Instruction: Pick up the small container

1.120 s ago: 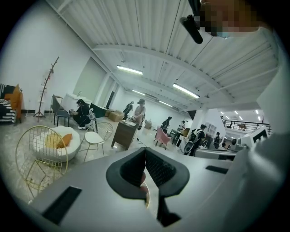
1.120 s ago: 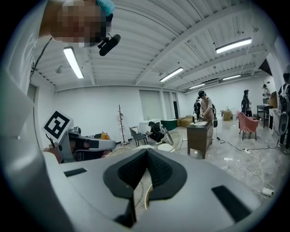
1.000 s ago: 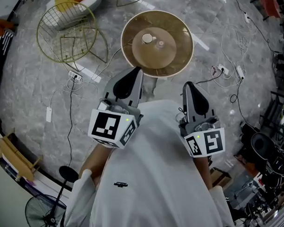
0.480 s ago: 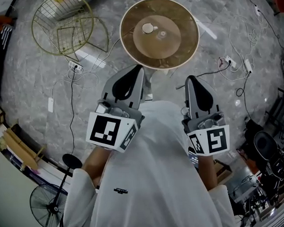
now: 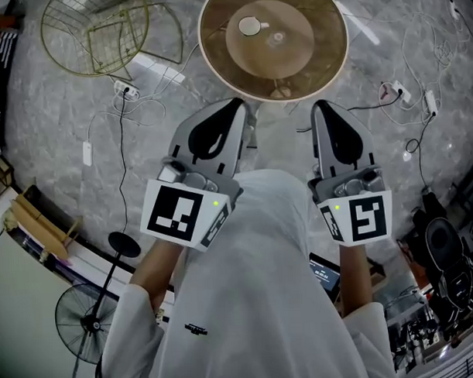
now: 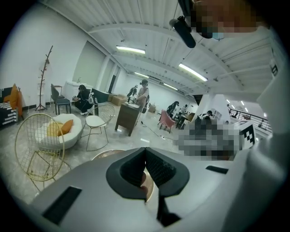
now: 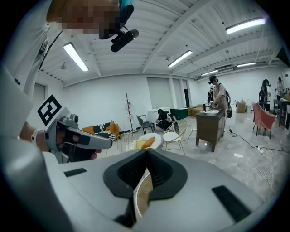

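Looking down from the head: a person in a white shirt (image 5: 248,300) holds a two-jaw gripper in each hand, and both point toward a round table (image 5: 217,69) at the top of the view.
Small container (image 5: 249,26): white and round. It stands on the tan table top a little left of the middle, well apart from both grippers.
Second item: a small pale object (image 5: 276,37) sits just right of the container and is too small to identify.
Left gripper (image 5: 236,107): its jaws are pressed together with nothing between them, and its tips are near the table's near rim.
Right gripper (image 5: 320,105): its jaws are closed and empty. It lies alongside the left one, tips also near the rim.
Marker cubes: a black-and-white cube sits at the rear of each gripper, one on the left (image 5: 183,215) and one on the right (image 5: 360,217).
Floor (image 5: 63,113): grey and marbled, with white cables and a power strip (image 5: 124,90).
Wire chair (image 5: 99,26): gold, standing left of the table.
Fan (image 5: 85,325): black, on a stand, at the lower left.
Left gripper view: the dark pads meet, and a sliver of tan table shows beneath them. Beyond are a gold chair with an orange pillow and distant people.
Right gripper view: the pads meet over the table's edge. The left gripper shows at the left, and a dark desk (image 7: 210,122) with a person standing at it is at the right.
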`<state>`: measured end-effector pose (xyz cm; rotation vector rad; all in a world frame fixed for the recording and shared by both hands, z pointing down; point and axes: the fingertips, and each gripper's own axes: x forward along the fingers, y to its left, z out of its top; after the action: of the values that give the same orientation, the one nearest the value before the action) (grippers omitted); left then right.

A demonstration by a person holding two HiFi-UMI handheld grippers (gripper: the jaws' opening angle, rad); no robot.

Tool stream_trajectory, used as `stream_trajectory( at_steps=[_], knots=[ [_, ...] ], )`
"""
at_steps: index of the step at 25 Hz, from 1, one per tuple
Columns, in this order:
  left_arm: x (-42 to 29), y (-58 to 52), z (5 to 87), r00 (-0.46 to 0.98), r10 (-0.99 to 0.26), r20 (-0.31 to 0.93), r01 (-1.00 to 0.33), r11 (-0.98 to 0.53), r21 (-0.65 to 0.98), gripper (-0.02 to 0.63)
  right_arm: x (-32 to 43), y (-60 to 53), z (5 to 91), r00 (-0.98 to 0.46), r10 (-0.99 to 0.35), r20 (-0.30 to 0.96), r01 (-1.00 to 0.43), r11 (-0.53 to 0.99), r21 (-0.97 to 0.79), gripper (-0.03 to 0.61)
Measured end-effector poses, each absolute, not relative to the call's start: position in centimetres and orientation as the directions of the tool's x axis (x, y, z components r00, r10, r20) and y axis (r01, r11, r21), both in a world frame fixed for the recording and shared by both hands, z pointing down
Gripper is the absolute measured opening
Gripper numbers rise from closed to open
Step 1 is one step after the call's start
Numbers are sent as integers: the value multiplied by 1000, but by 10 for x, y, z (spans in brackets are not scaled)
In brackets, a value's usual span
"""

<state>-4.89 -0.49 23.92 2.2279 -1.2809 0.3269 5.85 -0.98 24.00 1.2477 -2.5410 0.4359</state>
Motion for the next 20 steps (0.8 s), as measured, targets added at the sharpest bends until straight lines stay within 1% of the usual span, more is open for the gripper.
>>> stream_trajectory(
  at_steps=[6, 9, 13, 14, 16, 18, 20],
  knots=[
    [-50, -22, 280, 487, -701, 521, -873, -369, 319, 20, 63, -42, 282, -618, -671, 410, -765, 633, -117, 34],
    [-49, -23, 307, 472, -679, 562, -881, -345, 324, 20, 64, -49, 304, -639, -639, 428, -744, 654, -135, 53],
    [-48, -39, 333, 467, -668, 579, -883, -324, 339, 20, 58, -71, 324, -671, -619, 408, -716, 683, -142, 79],
    [-48, -40, 338, 467, -668, 580, -883, -320, 343, 20, 54, -73, 329, -686, -607, 400, -701, 699, -142, 100],
    [-50, -39, 349, 461, -666, 586, -886, -305, 350, 19, 46, -73, 342, -723, -566, 396, -660, 735, -155, 120],
    [-50, -40, 363, 458, -659, 597, -887, -291, 359, 20, 41, -74, 357, -749, -527, 401, -628, 758, -177, 172],
    [-48, -44, 373, 458, -652, 604, -886, -283, 367, 20, 39, -77, 370, -760, -501, 414, -610, 770, -187, 206]
  ],
)
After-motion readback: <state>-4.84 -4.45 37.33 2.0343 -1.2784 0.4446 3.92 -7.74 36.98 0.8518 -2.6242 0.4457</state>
